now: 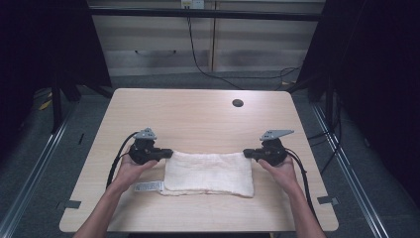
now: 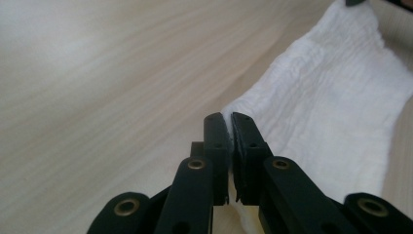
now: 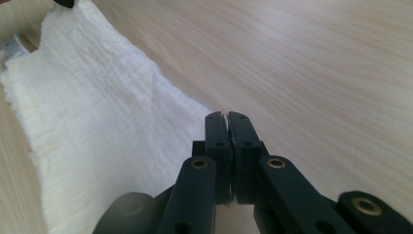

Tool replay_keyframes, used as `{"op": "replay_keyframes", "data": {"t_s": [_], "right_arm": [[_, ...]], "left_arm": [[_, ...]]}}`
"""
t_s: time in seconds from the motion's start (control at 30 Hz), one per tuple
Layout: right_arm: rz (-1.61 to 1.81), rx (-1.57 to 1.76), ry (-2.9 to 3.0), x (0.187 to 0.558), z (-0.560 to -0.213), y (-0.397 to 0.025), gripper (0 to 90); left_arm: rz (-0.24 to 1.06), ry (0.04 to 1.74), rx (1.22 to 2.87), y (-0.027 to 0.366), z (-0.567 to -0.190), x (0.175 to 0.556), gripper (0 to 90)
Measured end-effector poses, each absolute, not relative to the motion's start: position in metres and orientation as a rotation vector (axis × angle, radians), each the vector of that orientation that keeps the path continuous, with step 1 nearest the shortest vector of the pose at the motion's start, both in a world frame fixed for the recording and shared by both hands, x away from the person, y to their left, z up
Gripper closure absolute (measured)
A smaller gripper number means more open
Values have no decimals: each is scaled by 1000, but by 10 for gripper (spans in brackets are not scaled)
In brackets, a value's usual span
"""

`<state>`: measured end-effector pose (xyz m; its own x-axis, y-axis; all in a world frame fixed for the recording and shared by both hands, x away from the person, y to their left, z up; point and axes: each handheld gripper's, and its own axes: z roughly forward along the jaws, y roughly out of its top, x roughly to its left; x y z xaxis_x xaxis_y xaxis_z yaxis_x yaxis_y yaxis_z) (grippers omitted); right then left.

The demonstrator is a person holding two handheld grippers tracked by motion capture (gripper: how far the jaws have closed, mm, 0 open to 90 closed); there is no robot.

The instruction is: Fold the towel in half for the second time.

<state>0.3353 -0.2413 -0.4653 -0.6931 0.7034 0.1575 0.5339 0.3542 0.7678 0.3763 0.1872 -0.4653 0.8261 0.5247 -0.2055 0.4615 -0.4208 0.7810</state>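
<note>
White crinkled cotton towel [image 1: 208, 173] folded flat on pale wood bench [image 1: 198, 114]. Left tool [image 1: 167, 154], right tool [image 1: 246, 154] each clamped on far corner. Risk: thin pinch slips, fold collapses.

A light wooden table [image 1: 198, 114] stood on a grey floor [image 1: 44, 163], with a dark round hole [image 1: 237, 103] near its far edge and black cables [image 1: 208, 69] trailing behind it

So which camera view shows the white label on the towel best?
The high view: the label lies flat at the folded towel's near left corner. In the right gripper view a blurred bit shows; the left gripper view gives towel cloth.
</note>
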Motion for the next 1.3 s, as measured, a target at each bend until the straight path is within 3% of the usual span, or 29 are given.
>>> {"op": "replay_keyframes", "data": {"t_s": [0.27, 0.63, 1.3], "right_arm": [[1304, 1107, 2350, 340, -446, -245, 889], [1306, 1093, 2370, 342, -458, -240, 890], [1304, 984, 2440, 297, -463, -234, 889]], "left_arm": [[142, 713, 1986, 196, -445, 378, 861], [136, 771, 2017, 194, -467, 387, 861], [157, 768, 1995, 195, -470, 378, 863]]}}
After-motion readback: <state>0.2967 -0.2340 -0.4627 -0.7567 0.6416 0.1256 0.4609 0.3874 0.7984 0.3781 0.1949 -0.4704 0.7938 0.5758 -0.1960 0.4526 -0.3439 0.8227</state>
